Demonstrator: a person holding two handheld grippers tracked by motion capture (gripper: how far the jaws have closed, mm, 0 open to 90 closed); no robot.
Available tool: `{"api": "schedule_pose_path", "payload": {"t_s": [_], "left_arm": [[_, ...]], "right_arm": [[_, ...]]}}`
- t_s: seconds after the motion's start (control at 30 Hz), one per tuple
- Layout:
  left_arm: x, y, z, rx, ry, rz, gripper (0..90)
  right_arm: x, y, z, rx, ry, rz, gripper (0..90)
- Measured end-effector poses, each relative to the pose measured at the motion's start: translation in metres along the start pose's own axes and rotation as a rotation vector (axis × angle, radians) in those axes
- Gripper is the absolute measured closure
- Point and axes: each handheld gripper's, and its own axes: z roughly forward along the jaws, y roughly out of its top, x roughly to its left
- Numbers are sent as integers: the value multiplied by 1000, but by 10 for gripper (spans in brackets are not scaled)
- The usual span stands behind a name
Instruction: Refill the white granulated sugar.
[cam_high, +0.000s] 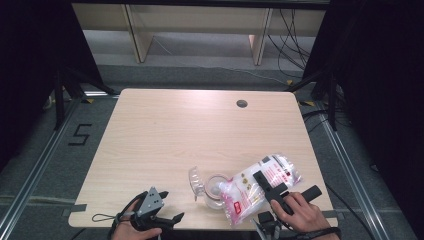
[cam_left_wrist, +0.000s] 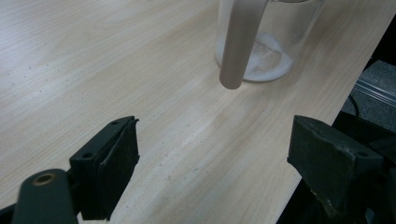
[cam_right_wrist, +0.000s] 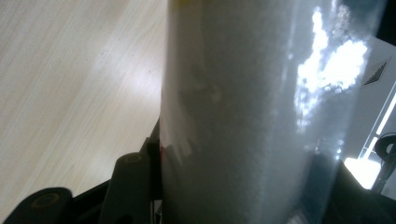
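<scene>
— Pouring seems to be the job. How far along would you put it?

— Early, I'd judge. The right gripper (cam_high: 272, 191) has its fingers clamped on the bag (cam_high: 260, 185) of white grains, which is tipped with its lower end over the mouth of the glass jug (cam_high: 212, 189) near the front edge of the bench (cam_high: 165, 130). In the left gripper view the jug (cam_left_wrist: 268, 42) holds just a thin white layer at the bottom.

— So most of the contents are yet to go in?

— It looks that way. In the right gripper view the bag (cam_right_wrist: 247, 116) is plump with grains right in front of the camera, so little has left it.

— And the other hand?

— The left gripper (cam_high: 160, 210) rests near the front left of the bench, well apart from the jug. Its fingers (cam_left_wrist: 109, 163) stand wide apart and hold nothing; bare wood lies between them.

— Is the jug being steadied at all?

— No, nothing holds it. It stands on its own, handle (cam_left_wrist: 240, 42) towards the left gripper.

— What's left, then?

— Emptying the bulk of the bag into the jug, then setting the bag down. Whether grains are flowing right now I cannot tell.
</scene>
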Motion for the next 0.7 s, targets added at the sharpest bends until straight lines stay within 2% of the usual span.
{"api": "schedule_pose_path", "payload": {"t_s": [0.03, 0.13, 0.23, 0.27, 0.37, 0.47, 0.53, 0.63, 0.7], "left_arm": [[0, 0, 0, 0, 0, 0, 158], [0, 0, 0, -2, 1, 4, 158], [0, 0, 0, 1, 3, -2, 158], [0, 0, 0, 1, 3, -1, 158], [0, 0, 0, -1, 0, -1, 158], [0, 0, 0, -1, 0, 4, 158], [0, 0, 0, 0, 1, -1, 158], [1, 0, -1, 6, 3, 3, 158], [-1, 0, 0, -7, -2, -13, 158]], "right_arm": [[3, 0, -1, 18, 0, 32, 543], [3, -1, -1, 16, -1, 38, 543], [1, -2, -1, 9, -1, 13, 544], [3, -2, -2, 21, -3, 40, 544], [2, -2, -2, 21, -10, 41, 544], [0, -2, -1, 1, -6, 4, 544], [3, -1, -2, 17, 0, 27, 544], [3, -2, -2, 15, 4, 32, 545], [3, -2, -2, 18, 5, 32, 545]]}}
